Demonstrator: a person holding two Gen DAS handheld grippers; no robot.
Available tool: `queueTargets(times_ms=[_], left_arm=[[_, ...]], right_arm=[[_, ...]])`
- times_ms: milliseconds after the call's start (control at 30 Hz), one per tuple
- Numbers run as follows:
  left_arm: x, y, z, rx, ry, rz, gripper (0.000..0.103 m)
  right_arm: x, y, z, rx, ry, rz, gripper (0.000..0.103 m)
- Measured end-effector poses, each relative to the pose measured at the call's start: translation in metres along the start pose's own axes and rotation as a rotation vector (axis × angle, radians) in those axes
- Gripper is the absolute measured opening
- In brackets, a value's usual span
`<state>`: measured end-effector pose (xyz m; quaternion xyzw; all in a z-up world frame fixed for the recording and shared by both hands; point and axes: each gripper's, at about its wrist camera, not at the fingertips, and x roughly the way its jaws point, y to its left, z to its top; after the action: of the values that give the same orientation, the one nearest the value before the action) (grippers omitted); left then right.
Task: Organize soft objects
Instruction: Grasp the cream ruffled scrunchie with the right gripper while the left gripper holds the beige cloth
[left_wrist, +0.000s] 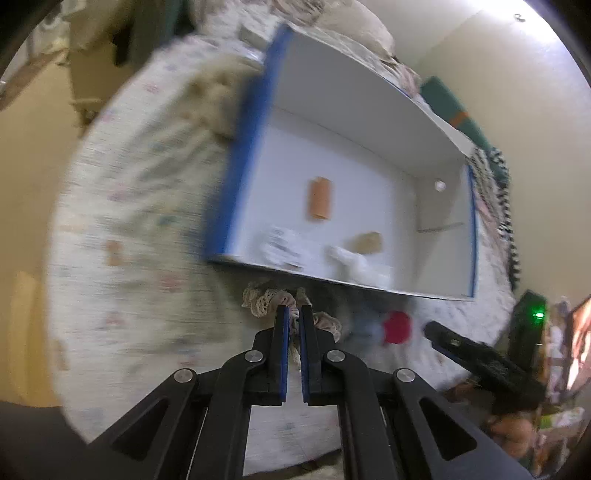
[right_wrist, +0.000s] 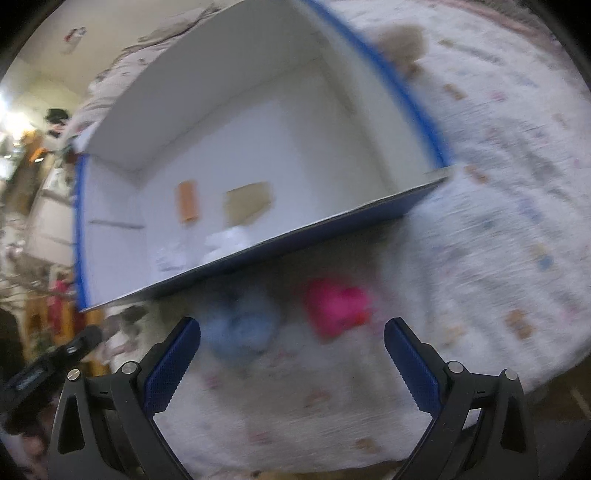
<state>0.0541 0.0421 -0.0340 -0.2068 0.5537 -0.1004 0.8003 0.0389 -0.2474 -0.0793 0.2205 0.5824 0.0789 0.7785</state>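
My left gripper (left_wrist: 294, 314) is shut on a beige lace scrunchie (left_wrist: 260, 301), which hangs from its tips just in front of the blue-and-white box (left_wrist: 236, 177). In that box lie an orange roll (left_wrist: 320, 198), a tan piece (left_wrist: 367, 242) and white soft things (left_wrist: 356, 264). A blue soft thing (right_wrist: 240, 328) and a pink one (right_wrist: 338, 306) lie on the bed before the box. My right gripper (right_wrist: 291, 345) hovers over them, open, with nothing between its fingers. It shows in the left wrist view as a black finger (left_wrist: 448, 341).
The box (right_wrist: 332, 221) rests on a bed with a pale patterned cover (left_wrist: 129, 221). A fluffy tan toy (right_wrist: 400, 42) sits behind the box's far corner. Cream walls, a green cloth (left_wrist: 452, 107) and room clutter ring the bed.
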Motion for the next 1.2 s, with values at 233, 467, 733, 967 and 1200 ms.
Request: queueTargets(times_ms=[233,467,733,967,1200], left_arm=[[-0.024,0.027,-0.002,-0.004,-0.059,0.131,0.005],[-0.026,0.032,-0.001,0.01,-0.072,0.16,0.005],[-0.019,0.034,-0.003,0.014,-0.049,0.203,0.005],[-0.014,0.026,-0.005,0.038,-0.041,0.219,0.005],[-0.038,0.005,-0.009,0.096,-0.093,0.229,0.005]], right_arm=[[0.038,0.054,-0.011,-0.045,0.182,0.256,0.068],[0.096,0.094,-0.014,-0.091,0.3,0.154,0.052],[0.096,0.1,-0.009,-0.165,0.26,0.109,0.012],[0.062,0.089,-0.01,-0.189,0.197,0.151,0.012],[0.021,0.078,-0.014,-0.203,0.137,0.195,0.012]])
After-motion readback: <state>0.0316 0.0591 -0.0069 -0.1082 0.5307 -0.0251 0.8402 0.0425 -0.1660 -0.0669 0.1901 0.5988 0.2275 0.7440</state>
